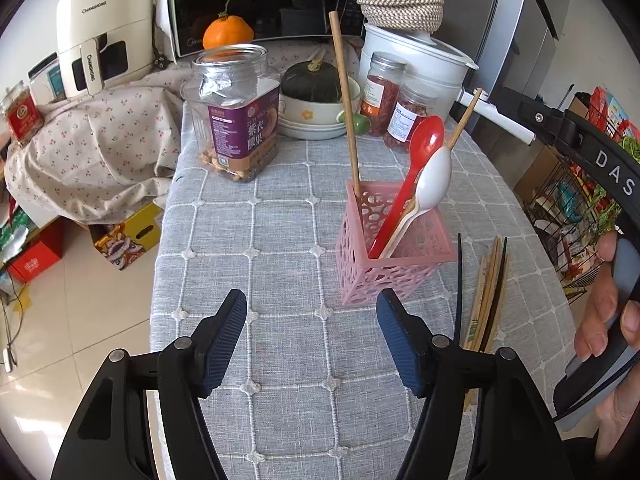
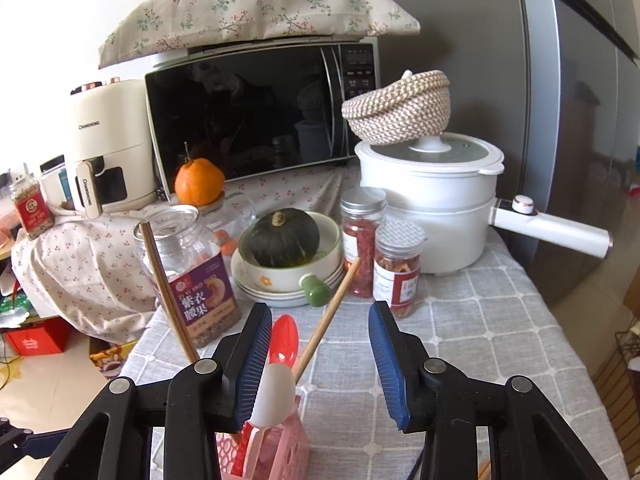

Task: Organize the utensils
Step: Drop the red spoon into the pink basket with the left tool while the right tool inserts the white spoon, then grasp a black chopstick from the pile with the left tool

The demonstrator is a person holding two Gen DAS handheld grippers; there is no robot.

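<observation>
A pink perforated holder (image 1: pixel 394 248) stands on the grey checked tablecloth (image 1: pixel 260 240). It holds a red spoon (image 1: pixel 424 140), a white spoon (image 1: pixel 434 180) and two wooden chopsticks (image 1: pixel 345 92). Several loose chopsticks (image 1: pixel 486 288) lie on the cloth to the holder's right. My left gripper (image 1: pixel 312 340) is open and empty, just in front of the holder. My right gripper (image 2: pixel 320 360) is open and empty, right above the holder (image 2: pixel 280 448), with the red spoon (image 2: pixel 283 340), white spoon (image 2: pixel 276 396) and a chopstick (image 2: pixel 328 316) between its fingers.
At the back stand a cashew jar (image 1: pixel 236 112), a bowl with a green squash (image 1: pixel 316 96), two spice jars (image 1: pixel 396 100), a white electric pot (image 2: pixel 432 200) with a woven basket, a microwave (image 2: pixel 260 112) and an orange (image 2: pixel 199 180). The table edge drops off on the left.
</observation>
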